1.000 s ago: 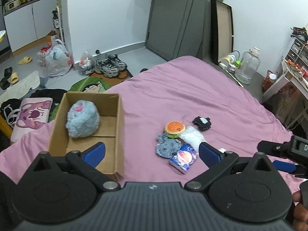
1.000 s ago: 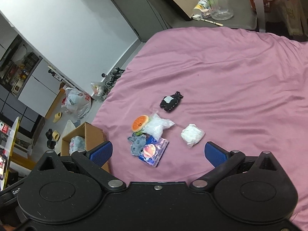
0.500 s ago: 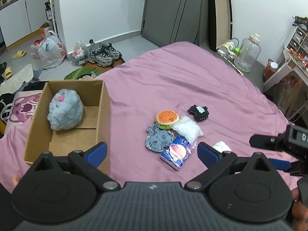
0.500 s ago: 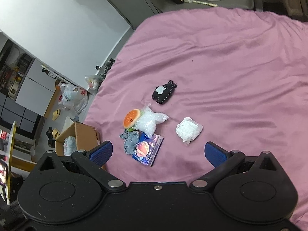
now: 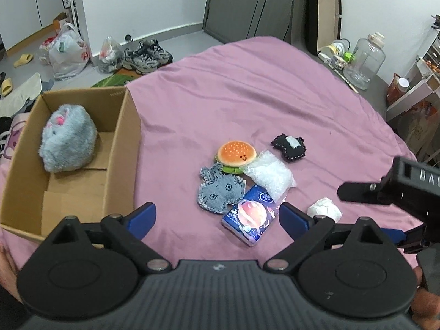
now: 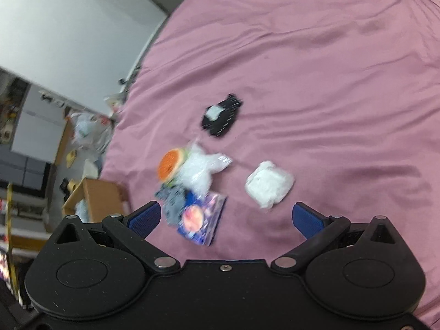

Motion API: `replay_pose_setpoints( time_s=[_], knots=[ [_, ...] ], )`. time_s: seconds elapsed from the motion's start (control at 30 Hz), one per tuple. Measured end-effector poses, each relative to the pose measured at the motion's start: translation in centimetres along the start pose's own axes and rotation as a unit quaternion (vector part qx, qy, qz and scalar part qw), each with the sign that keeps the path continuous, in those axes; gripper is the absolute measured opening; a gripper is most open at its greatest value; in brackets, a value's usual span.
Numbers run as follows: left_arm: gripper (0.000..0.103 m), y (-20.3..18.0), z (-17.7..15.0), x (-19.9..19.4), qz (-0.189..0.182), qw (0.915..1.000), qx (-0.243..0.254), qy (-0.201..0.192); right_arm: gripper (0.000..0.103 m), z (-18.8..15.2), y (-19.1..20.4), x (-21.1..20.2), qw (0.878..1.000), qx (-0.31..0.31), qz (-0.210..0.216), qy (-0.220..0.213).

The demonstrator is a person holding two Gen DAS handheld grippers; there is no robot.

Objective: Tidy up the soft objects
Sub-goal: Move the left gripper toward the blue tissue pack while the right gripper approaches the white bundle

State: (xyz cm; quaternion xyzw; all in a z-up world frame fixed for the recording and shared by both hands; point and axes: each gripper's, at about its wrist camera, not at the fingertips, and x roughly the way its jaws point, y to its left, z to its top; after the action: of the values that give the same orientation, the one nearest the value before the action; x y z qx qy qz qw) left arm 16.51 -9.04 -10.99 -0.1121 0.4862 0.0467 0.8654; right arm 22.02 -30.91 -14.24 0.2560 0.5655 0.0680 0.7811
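Overhead, left gripper [image 5: 217, 217] closing (empty jaws).

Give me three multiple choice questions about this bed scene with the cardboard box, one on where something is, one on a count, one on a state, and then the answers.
1. Where is the fluffy grey toy?
A. on the floor
B. inside the cardboard box
C. on the burger toy

2. How many loose items lie on the pink bedsheet outside the box?
A. six
B. three
C. nine

3. What is between the left gripper's fingers?
A. the burger toy
B. the black pouch
C. nothing gripped

Answers:
1 B, it sits in the box's far corner.
2 A: burger toy, denim patch, clear bag, tissue pack, black pouch, white wad.
3 C, the closing fingers press on nothing.
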Motion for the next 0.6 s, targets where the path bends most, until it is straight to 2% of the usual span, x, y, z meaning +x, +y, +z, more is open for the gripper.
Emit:
replay_pose_setpoints(
  time_s=[0.23, 0.6],
  knots=[
    [0.095, -0.3, -0.2, 2.4, -0.007, 0.9998, 0.002, 0.019, 0.103, 1.1, -0.1, 2.3, 0.999, 0.005, -0.018, 0.034],
    [0.095, -1.2, -0.4, 6.1, -0.029, 0.9983, 0.011, 0.050, 0.099, 1.8, -0.8, 5.8, 0.996, 0.008, -0.064, 0.060]
  ],
)
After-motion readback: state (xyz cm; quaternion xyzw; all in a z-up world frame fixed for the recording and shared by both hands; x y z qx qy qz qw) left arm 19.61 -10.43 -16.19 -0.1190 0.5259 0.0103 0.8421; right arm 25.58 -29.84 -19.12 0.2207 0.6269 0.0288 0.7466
